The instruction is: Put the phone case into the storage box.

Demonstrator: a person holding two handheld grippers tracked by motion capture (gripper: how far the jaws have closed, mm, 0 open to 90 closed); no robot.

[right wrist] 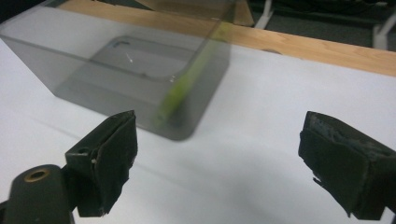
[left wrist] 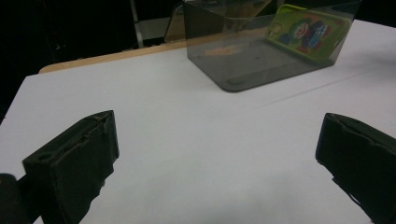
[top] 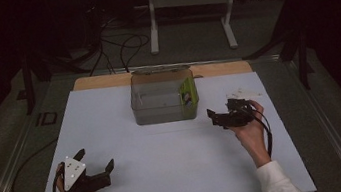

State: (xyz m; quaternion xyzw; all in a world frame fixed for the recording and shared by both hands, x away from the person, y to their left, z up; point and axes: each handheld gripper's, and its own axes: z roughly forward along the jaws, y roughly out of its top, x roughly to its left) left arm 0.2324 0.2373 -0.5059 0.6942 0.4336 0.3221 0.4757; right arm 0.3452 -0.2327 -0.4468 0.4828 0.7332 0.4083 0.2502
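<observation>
Here, the clear box [top: 163,98] stands at the far middle of the white table [top: 167,162], a green clown-printed phone case [left wrist: 308,31] leaning inside its right wall; no writing is legible. Nearer than the box, the left gripper [top: 98,161] and right gripper [top: 219,111] gape wide, holding nothing.

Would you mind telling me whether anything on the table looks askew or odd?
Only the green phone case: it leans tilted against a side wall of the clear box rather than lying flat. Nothing looks spilled or damaged.
</observation>
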